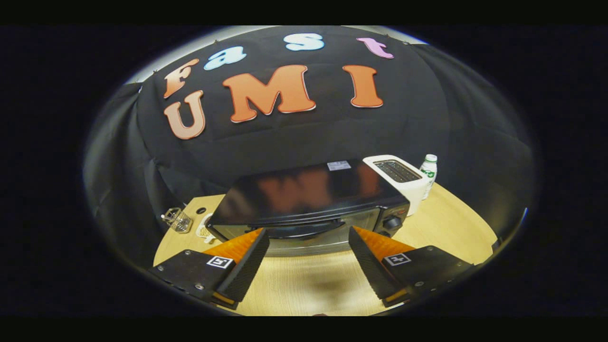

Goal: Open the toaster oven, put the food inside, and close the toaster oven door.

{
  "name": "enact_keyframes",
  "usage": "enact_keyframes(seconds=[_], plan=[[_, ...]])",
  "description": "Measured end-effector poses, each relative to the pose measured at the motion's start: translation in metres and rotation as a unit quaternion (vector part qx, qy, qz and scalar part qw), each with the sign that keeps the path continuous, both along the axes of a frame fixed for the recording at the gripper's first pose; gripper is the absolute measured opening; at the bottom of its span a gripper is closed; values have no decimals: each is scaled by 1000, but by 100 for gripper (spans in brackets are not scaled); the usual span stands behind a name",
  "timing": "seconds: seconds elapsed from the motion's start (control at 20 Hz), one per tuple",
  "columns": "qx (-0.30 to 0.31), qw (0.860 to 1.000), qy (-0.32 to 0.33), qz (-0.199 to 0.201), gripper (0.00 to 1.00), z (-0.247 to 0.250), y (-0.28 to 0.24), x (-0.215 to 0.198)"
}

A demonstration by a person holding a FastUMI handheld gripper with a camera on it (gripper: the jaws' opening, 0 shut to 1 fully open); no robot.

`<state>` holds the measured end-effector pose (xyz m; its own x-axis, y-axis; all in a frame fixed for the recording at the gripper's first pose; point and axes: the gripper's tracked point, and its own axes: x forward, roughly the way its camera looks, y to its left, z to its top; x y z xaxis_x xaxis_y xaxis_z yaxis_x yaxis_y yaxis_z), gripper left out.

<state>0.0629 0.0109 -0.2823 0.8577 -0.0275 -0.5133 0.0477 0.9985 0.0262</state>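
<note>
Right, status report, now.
Tool open, nothing held, fingers spread just short of the toaster oven. Oven door shut, handle straight ahead between the fingers. Path clear.

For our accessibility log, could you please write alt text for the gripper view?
The open tool hovers above a wooden table, just short of a closed black toaster oven. Beyond the oven stand a white toaster and a small bottle.
</note>
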Motion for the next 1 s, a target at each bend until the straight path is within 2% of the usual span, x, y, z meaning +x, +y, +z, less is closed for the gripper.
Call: enact_keyframes(seconds=[0.4,0.65,0.85,1.0], plan=[[-10,996,-87,14,99,125,3,-5],[-47,988,-142,28,99,196,6,-18],[-73,982,-170,40,99,232,12,-32],[-82,979,-183,31,99,241,13,-50]])
